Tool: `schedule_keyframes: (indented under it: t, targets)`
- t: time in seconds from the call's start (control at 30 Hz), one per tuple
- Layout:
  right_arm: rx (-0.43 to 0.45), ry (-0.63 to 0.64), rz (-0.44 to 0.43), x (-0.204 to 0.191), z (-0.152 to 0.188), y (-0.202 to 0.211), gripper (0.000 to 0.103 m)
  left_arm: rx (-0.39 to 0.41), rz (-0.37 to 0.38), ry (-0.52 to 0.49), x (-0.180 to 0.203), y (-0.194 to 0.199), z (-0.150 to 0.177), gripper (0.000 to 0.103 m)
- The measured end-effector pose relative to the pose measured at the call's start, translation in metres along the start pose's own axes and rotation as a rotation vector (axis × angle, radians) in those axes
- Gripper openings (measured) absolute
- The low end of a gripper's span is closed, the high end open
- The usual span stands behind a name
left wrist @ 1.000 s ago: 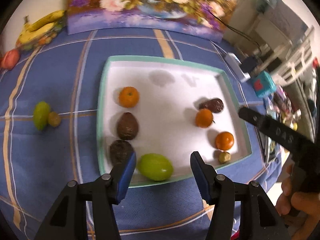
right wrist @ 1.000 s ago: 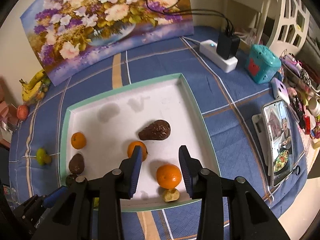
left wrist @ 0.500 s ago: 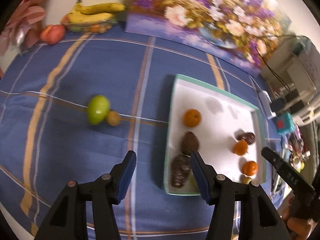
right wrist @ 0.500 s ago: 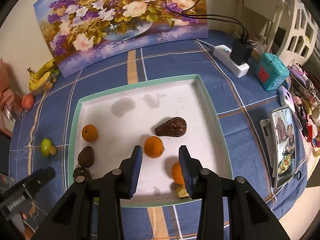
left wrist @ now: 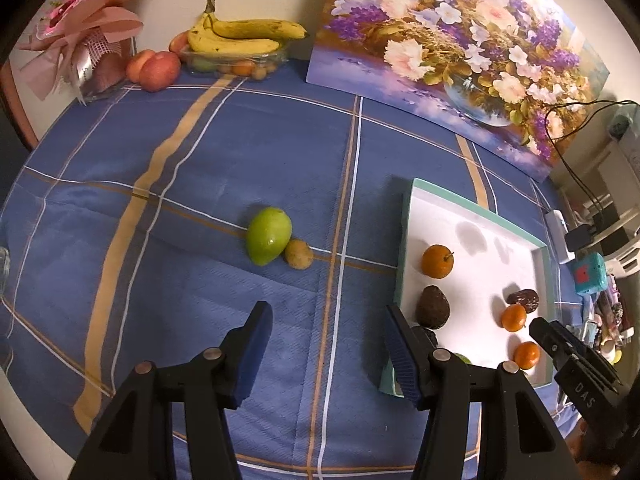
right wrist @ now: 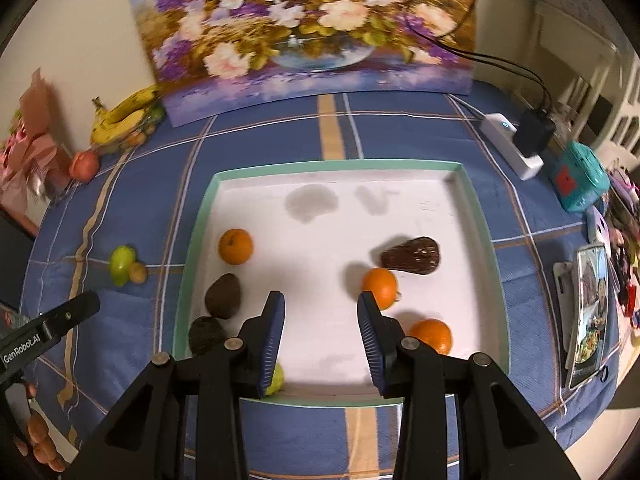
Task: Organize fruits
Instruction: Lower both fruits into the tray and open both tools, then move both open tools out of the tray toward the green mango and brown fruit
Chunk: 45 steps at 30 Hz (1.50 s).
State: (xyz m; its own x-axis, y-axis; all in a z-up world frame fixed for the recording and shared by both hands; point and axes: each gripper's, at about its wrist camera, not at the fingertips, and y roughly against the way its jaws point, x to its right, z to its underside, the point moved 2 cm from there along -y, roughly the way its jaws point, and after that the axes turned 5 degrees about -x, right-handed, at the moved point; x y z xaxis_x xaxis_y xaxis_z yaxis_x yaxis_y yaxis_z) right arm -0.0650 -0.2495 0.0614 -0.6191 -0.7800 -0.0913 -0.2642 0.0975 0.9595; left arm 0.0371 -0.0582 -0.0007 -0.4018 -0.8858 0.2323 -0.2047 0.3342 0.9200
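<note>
A white tray with a green rim [left wrist: 404,240] [right wrist: 484,220] lies on the blue checked cloth. It holds oranges [left wrist: 437,261] [right wrist: 235,246], dark avocados [left wrist: 432,306] [right wrist: 223,295] and a green fruit [right wrist: 276,379] partly hidden behind my right finger. A green mango [left wrist: 267,235] [right wrist: 121,265] and a small brown fruit [left wrist: 299,254] [right wrist: 137,272] lie on the cloth left of the tray. My left gripper [left wrist: 326,342] is open and empty, above the cloth short of the mango. My right gripper [right wrist: 321,332] is open and empty over the tray's near part.
Bananas [left wrist: 240,36], a peach [left wrist: 159,71] and a pink bouquet [left wrist: 80,40] sit at the far left. A flower painting [right wrist: 304,28] leans at the back. A power strip [right wrist: 512,148], a teal box [right wrist: 580,176] and a phone [right wrist: 588,312] lie right of the tray.
My left gripper has swung left from over the tray's green fruit to face the mango on the cloth. My right gripper has pulled back and turned slightly left over the tray.
</note>
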Motion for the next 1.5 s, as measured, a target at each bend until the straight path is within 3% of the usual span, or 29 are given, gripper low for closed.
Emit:
schedule_keyframes:
  t: [0.2, 0.33, 0.37, 0.43, 0.6, 0.63, 0.7, 1.0, 1.1, 1.5]
  targets:
    - [-0.005, 0.033, 0.001, -0.011, 0.002, -0.003, 0.039, -0.012, -0.006, -0.003, 0.0, -0.003, 0.001, 0.061]
    - [-0.011, 0.035, 0.006, -0.012, 0.003, -0.006, 0.039, -0.024, -0.029, 0.0, -0.001, -0.006, 0.002, 0.071]
    - [-0.014, 0.035, 0.009, -0.011, 0.003, -0.007, 0.042, -0.026, -0.037, 0.001, -0.001, -0.008, 0.002, 0.074]
    - [-0.021, 0.037, 0.018, -0.011, 0.003, -0.009, 0.064, -0.036, -0.059, 0.003, -0.003, -0.011, 0.003, 0.087]
    - [-0.035, 0.051, 0.031, -0.013, 0.005, -0.018, 0.068, -0.063, -0.095, 0.007, -0.007, -0.021, 0.006, 0.09]
    - [-0.038, 0.055, 0.033, -0.013, 0.005, -0.019, 0.075, -0.067, -0.099, 0.008, -0.008, -0.023, 0.006, 0.097]
    - [-0.046, 0.064, 0.04, -0.014, 0.007, -0.023, 0.077, -0.072, -0.106, 0.013, -0.01, -0.025, 0.007, 0.103]
    - [-0.069, 0.072, 0.045, -0.015, 0.01, -0.034, 0.077, -0.063, -0.15, 0.03, -0.019, -0.028, 0.008, 0.103]
    - [-0.063, 0.067, 0.044, -0.015, 0.01, -0.035, 0.097, -0.048, -0.16, 0.041, -0.022, -0.026, 0.007, 0.103]
    - [0.002, 0.073, 0.023, -0.018, 0.007, -0.032, 0.097, -0.026, -0.185, 0.068, -0.03, -0.024, 0.001, 0.103]
